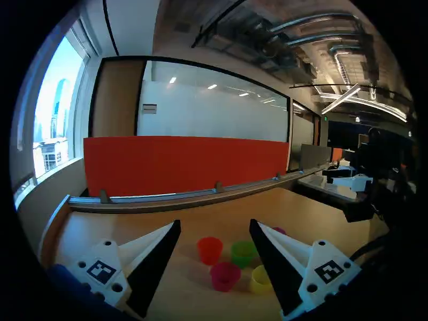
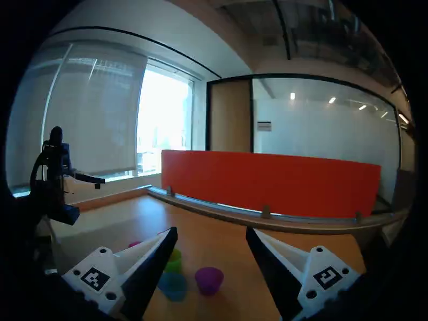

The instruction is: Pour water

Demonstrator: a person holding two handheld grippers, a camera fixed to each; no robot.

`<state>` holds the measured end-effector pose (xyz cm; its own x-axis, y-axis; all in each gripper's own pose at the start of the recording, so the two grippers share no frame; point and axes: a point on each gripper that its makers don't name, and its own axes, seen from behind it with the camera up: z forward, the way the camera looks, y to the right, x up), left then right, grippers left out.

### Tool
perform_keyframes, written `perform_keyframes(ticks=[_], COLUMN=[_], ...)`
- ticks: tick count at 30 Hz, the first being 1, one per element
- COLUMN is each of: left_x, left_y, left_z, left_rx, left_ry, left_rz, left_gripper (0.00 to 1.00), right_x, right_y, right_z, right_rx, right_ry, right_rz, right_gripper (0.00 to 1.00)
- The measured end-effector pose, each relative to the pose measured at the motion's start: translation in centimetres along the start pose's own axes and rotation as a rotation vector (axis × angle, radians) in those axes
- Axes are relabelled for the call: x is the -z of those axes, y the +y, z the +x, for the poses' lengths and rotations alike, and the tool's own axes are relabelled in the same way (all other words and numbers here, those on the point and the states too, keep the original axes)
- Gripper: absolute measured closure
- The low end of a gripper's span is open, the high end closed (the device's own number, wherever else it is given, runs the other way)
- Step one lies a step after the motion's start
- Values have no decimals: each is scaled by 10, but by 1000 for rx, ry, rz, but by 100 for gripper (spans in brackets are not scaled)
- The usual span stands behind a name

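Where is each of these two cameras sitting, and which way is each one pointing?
Left gripper view: rides on the left gripper, looking forward across the wooden table at a red cup; its own two open fingers show.
Right gripper view: rides on the right gripper, looking across the table past a purple cup, a window to the left; its open fingers show.
Both share the orange partition and the table.

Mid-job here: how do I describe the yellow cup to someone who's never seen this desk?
Find the orange partition behind the wooden desk; small cups cluster on the desk before it, ahead of the open left tongs. In the left gripper view, the yellow cup sits at the cluster's near right, beside the magenta cup and nearer than the green cup; no other is yellow.
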<state>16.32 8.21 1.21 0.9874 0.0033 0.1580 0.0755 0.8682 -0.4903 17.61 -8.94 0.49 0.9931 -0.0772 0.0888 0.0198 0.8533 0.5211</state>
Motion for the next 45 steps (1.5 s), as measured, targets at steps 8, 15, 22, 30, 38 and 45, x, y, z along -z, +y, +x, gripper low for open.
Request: perform_keyframes(ticks=[8,15,22,30,38,45], left_x=[-3,-6,-12,-24,-38,-47], left_y=[-1,-1,6,9,15,14], left_z=[5,3,-1,-15,-27,-36], left_rx=[-28,-107,-153,-211,-224,-241], left_ry=[-14,-55,-92,-164,-209,-239], left_rz=[-18,-29,-76,-112,-159,-180], left_gripper=[5,5,5,5,5,5], right_x=[-2,-1,2,0,-2,-4], right_y=[-10,-12,-17,-16,-23,-25], right_z=[3,-4,-16,-25,-31,-42], right_rx=[26,49,70,69,78,112], right_ry=[-23,-61,-120,-167,-201,-229], right_rz=[58,92,132,155,193,212], right_gripper=[1,1,1,1,1,1])
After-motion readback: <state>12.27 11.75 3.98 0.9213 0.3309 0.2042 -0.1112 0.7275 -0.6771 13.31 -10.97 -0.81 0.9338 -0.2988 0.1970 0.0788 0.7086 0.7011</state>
